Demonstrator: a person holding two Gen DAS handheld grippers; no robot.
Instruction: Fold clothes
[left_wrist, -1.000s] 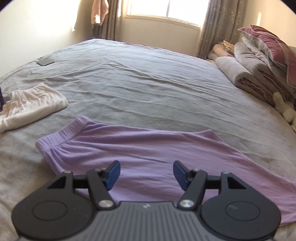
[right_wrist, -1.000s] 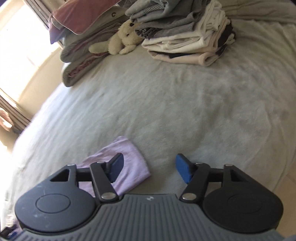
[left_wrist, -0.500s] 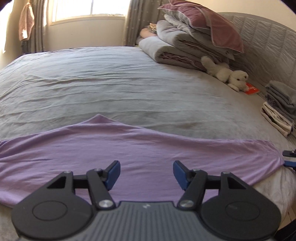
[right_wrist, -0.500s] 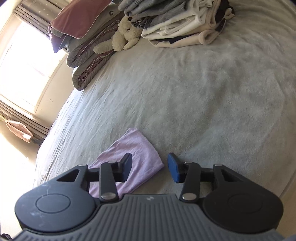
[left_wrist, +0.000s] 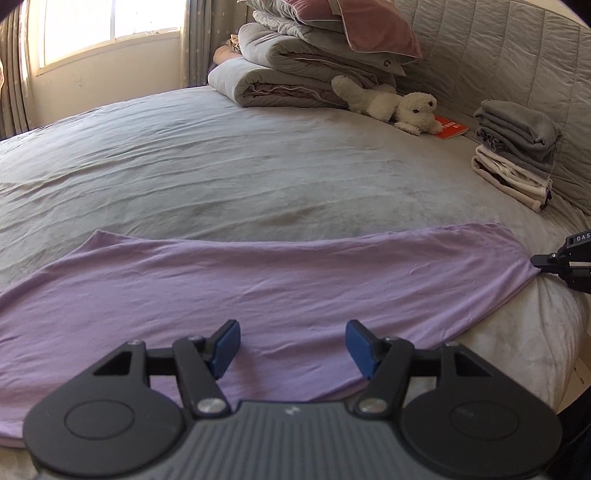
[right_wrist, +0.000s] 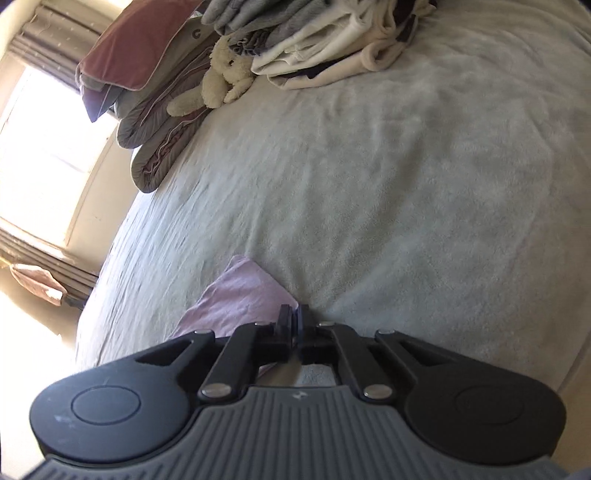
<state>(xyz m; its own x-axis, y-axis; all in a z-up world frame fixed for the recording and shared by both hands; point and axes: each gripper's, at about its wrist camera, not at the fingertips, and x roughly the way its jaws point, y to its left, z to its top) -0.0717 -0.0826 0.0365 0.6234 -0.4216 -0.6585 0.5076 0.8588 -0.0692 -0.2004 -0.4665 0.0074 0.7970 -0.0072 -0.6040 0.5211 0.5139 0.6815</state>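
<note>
A lilac garment (left_wrist: 258, 288) lies spread flat across the near part of the grey bed. My left gripper (left_wrist: 291, 345) is open and empty, hovering just above the garment's near edge. My right gripper (right_wrist: 294, 320) is shut on the garment's right corner (right_wrist: 240, 291); in the left wrist view it shows at the far right (left_wrist: 546, 263), pinching that corner at the bed's edge.
A stack of folded clothes (left_wrist: 513, 151) sits at the back right by the headboard, also in the right wrist view (right_wrist: 332, 40). A white plush dog (left_wrist: 391, 105), a red booklet (left_wrist: 450, 129) and folded duvets with a pillow (left_wrist: 306, 70) lie at the back. A window (left_wrist: 107, 26) is at the far left.
My right gripper closed on the lilac garment's right corner. My left gripper swung right, from the waistband end toward the headboard side, and stayed open.
</note>
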